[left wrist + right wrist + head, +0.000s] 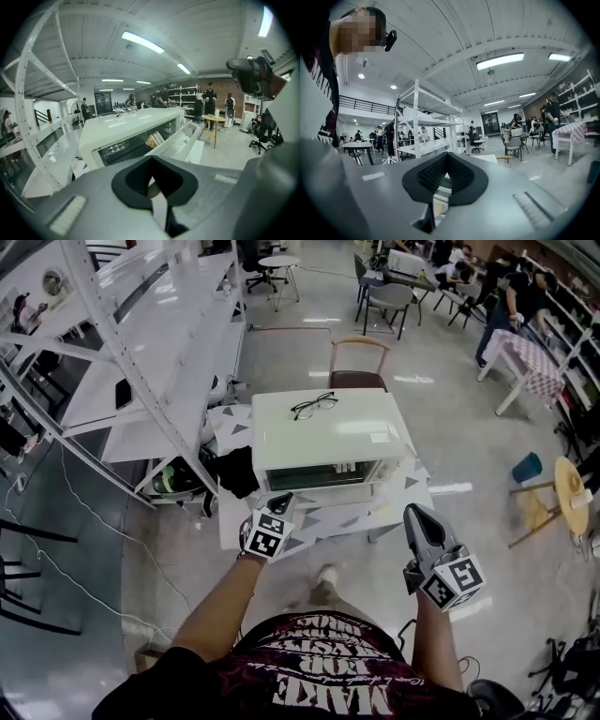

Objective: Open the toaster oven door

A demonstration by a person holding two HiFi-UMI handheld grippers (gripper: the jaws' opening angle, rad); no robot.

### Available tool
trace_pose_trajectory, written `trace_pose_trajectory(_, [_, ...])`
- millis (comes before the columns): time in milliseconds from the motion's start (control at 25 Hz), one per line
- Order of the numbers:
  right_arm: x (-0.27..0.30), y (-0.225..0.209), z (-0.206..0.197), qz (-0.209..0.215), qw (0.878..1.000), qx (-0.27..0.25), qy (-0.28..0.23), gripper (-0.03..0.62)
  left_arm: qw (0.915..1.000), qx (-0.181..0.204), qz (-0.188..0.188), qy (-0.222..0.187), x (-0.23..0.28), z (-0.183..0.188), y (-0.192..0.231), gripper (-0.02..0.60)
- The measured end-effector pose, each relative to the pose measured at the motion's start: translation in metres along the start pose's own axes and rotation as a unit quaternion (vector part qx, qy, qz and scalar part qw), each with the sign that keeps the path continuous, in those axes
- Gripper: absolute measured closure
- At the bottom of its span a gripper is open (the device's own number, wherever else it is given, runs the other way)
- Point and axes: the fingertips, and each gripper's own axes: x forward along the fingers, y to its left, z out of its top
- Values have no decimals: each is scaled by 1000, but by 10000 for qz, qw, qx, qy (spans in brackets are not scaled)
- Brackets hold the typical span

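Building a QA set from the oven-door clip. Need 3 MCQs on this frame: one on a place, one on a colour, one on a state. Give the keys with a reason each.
1. Where do the eyeglasses lie?
A. On top of the toaster oven
B. Inside it
C. Under it

2. What colour is the toaster oven's casing?
A. Black
B. Red
C. White

3. What does the right gripper hold?
A. The oven's door
B. Nothing
C. The eyeglasses

Keys:
1 A: in the head view the eyeglasses rest on the flat top of the toaster oven.
2 C: its top and sides show white in the head view.
3 B: the right gripper is off to the right, apart from the oven, and its own view shows nothing between its jaws.
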Motion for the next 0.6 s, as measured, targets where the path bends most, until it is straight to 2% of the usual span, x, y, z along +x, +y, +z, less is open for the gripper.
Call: trace_pose_trajectory(600, [-54, 34, -22, -316, 9991, 10, 282, 568, 9995, 178, -276, 16, -16, -57, -60, 581])
